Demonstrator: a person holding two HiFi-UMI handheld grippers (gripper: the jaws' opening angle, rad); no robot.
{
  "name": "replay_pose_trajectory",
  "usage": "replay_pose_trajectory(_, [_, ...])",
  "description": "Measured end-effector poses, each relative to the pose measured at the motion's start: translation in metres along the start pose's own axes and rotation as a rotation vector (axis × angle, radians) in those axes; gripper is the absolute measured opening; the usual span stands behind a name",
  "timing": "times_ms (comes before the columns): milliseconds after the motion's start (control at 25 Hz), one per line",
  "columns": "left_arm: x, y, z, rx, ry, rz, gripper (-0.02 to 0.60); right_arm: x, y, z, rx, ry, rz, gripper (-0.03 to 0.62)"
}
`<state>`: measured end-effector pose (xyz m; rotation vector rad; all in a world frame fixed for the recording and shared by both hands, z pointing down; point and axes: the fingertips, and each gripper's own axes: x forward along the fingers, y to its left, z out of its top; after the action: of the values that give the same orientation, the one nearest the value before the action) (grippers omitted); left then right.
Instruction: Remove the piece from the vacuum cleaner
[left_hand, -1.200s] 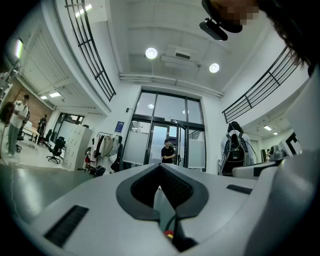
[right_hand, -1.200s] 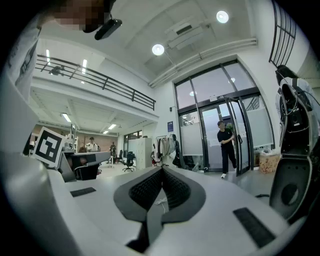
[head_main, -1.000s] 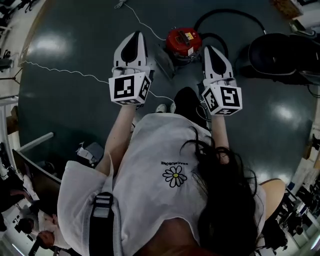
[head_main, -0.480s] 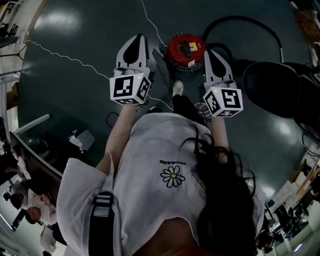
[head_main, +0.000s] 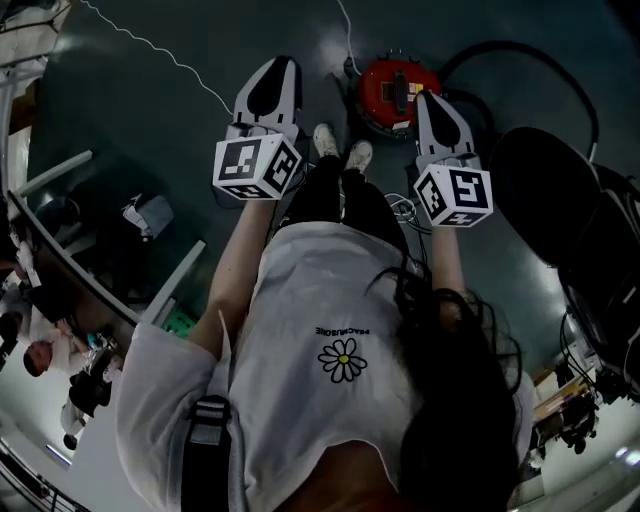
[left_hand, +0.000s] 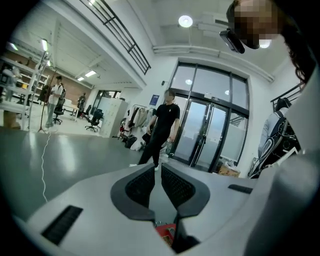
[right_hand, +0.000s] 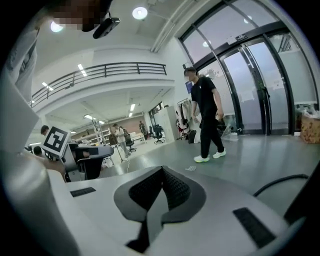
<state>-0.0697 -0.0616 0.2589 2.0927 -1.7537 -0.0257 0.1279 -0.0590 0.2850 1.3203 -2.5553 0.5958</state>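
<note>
The vacuum cleaner (head_main: 398, 92) is a round red canister on the dark floor, seen at the top of the head view, with a black hose (head_main: 520, 52) curling off to its right. Both grippers are held out at waist height above the floor. My left gripper (head_main: 279, 64) points past the canister's left side; its jaws are opening to a narrow gap with nothing between them (left_hand: 158, 167). A sliver of red (left_hand: 165, 234) shows low behind the jaws. My right gripper (head_main: 428, 96) hangs over the canister's right edge, shut and empty (right_hand: 161, 171).
A white cord (head_main: 150, 48) runs across the floor at upper left. A large black round object (head_main: 545, 180) lies right of the vacuum. My white shoes (head_main: 340, 146) stand just before the canister. A person in black (right_hand: 206, 117) walks by glass doors ahead.
I have stepped closer to the vacuum: both shoes now show between the grippers, and the canister sits nearer the right gripper. Both grippers stay held out in front.
</note>
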Motion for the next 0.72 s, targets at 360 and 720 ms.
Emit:
replay_pose_trajectory(360, [0.065,0.08,-0.172,-0.14,0.274,0.114,0.141,0.126,-0.049,-0.171,0.11,0.345,-0.023,0.009])
replay_pose_trajectory(720, [0.12,0.135,-0.409,-0.35,0.703,0.208,0.143,0.193,-0.06,-0.353,-0.019,0.706,0.022,0.009])
